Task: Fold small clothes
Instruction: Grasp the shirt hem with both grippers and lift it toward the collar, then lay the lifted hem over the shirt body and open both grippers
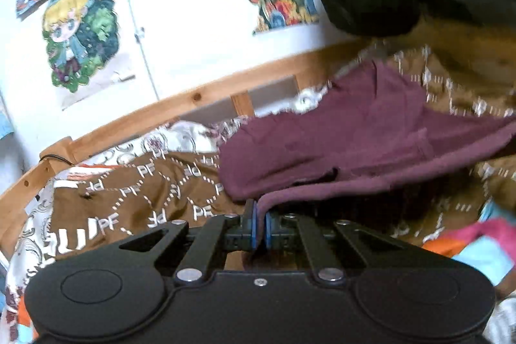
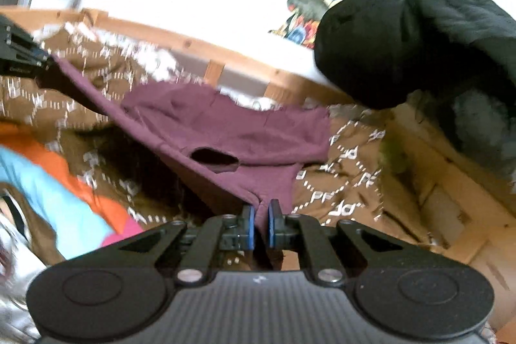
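A small purple garment [image 1: 354,137] hangs stretched between both grippers above a brown patterned bedspread [image 1: 135,195]. My left gripper [image 1: 260,216] is shut on one corner of its edge. My right gripper [image 2: 260,220] is shut on the opposite corner of the same garment [image 2: 225,131], which shows a dark hole near its lower edge. The left gripper also shows at the far left of the right wrist view [image 2: 42,62], holding the taut edge. The garment's far edge sags toward the bedspread [image 2: 348,182].
A wooden bed rail [image 1: 200,94] runs behind the bedspread, with a white wall and posters [image 1: 77,31] beyond. A black bulky garment [image 2: 403,34] hangs at upper right. Orange and light-blue clothes [image 2: 64,192] lie at the left in the right wrist view.
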The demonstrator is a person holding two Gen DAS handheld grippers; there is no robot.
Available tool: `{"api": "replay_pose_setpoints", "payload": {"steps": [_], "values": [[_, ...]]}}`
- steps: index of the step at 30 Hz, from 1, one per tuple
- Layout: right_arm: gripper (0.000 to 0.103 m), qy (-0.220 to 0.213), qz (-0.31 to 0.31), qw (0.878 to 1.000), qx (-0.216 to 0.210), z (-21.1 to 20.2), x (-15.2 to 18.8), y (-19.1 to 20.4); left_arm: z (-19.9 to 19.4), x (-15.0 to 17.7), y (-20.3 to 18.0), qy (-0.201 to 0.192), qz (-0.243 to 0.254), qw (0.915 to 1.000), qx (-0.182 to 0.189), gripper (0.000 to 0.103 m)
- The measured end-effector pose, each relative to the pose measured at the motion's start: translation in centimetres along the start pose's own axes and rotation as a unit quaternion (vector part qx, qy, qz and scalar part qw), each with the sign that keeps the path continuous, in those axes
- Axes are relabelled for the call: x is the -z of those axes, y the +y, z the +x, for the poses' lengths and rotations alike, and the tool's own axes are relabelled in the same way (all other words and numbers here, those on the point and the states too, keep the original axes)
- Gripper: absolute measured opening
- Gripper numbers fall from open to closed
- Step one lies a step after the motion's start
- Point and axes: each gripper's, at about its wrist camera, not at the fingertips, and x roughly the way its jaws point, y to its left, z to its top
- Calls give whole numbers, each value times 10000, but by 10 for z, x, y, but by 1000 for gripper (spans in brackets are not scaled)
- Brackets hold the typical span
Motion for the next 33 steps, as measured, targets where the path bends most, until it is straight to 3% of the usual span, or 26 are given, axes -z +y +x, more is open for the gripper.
{"api": "replay_pose_setpoints", "payload": {"steps": [6,10,16,19,25,30,33], "values": [[9,-316,-110,9994,-61,-53,-31,5,-51,-20,36,-289,-62,9995,145,5],[9,-412,-71,9983,-398,-100,-48,4,-89,-21,57,-318,-106,9985,433,5],[9,-280,-232,9943,-1005,-174,-68,10,-151,-18,86,-257,-107,9948,983,5],[9,-106,-252,9928,-1165,-191,-75,10,-161,-21,92,-121,-188,9918,1255,5],[9,-85,-160,9952,-960,-150,-79,0,-119,-49,84,131,-261,9925,1184,5],[9,-213,-284,9985,-421,-75,-89,-10,-37,-89,78,661,-481,9928,872,6],[10,-162,-185,9994,-223,-16,-91,-15,21,-107,68,956,-361,9928,628,6]]}}
